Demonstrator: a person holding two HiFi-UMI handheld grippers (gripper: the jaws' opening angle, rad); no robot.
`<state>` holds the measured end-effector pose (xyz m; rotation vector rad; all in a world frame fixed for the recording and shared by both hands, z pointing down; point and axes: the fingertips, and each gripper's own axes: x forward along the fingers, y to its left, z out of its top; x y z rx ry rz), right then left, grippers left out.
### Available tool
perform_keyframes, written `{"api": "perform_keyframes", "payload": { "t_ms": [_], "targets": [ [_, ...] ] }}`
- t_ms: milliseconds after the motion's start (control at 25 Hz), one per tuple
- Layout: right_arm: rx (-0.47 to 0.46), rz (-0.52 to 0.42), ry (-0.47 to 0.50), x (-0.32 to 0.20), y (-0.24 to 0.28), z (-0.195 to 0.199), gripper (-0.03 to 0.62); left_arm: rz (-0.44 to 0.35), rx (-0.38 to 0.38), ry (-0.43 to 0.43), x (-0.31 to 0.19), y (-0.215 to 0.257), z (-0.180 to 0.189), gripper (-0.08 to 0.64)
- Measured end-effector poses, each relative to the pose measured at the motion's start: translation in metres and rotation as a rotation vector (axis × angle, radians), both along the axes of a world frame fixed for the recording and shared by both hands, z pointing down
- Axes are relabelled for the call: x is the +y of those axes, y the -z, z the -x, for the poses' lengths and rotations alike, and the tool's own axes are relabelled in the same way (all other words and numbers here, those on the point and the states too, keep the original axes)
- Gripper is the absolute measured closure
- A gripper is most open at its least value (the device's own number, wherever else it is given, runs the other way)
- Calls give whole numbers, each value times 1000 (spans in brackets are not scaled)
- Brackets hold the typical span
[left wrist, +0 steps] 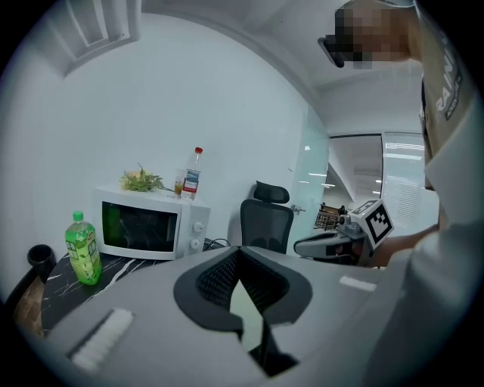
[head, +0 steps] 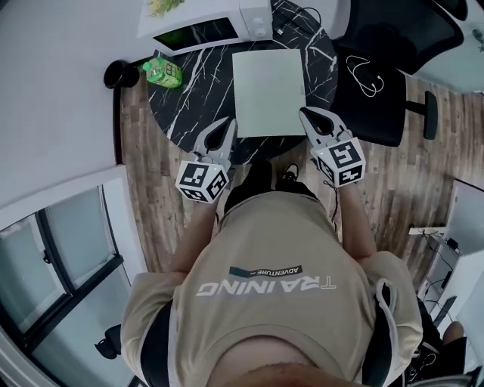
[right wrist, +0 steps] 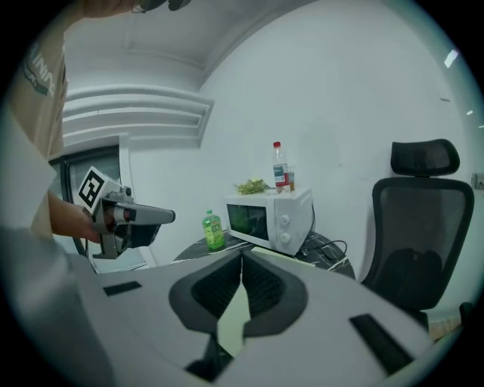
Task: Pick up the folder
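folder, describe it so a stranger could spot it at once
Find the round black marble table with the white microwave at its far side. The folder lies flat on the table in front of the microwave. It is a plain pale green rectangle, the only flat sheet there, unlike the upright bright green bottle to its left.

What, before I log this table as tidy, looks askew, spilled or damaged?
Nothing stands out: the folder lies flat on the table, the green bottle stands upright beside the microwave, and no spill shows.
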<state>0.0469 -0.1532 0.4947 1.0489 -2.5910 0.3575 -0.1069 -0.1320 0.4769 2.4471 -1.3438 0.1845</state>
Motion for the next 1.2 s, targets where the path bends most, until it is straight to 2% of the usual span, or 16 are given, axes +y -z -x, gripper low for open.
{"api": "perform_keyframes", "payload": {
  "t_ms": [200,320,400,560,760,880,1000,1200],
  "targets": [
    [18,10,-45,-12,19,16,583,2,31,-35,-27,-2,19,554],
    [56,15,-62,-26,21,26,583,44,16,-82,-52,-16,24,554],
    [88,17,-73,-33,20,35,583,65,33,-127,-63,-24,24,554],
    [182,33,-71,-33,1,55,583,83,47,-195,-77,-39,23,554],
    [210,110,-104,-40,-35,51,583,120,60,-207,-100,-63,20,554],
    [196,140,-123,-52,-54,43,583,150,32,-195,-108,-77,24,554],
    [160,182,-137,-66,-73,33,583,215,6,-186,-111,-94,26,554],
    [85,246,-150,-85,-97,26,582,339,30,-138,-109,-124,31,552]
  ]
}}
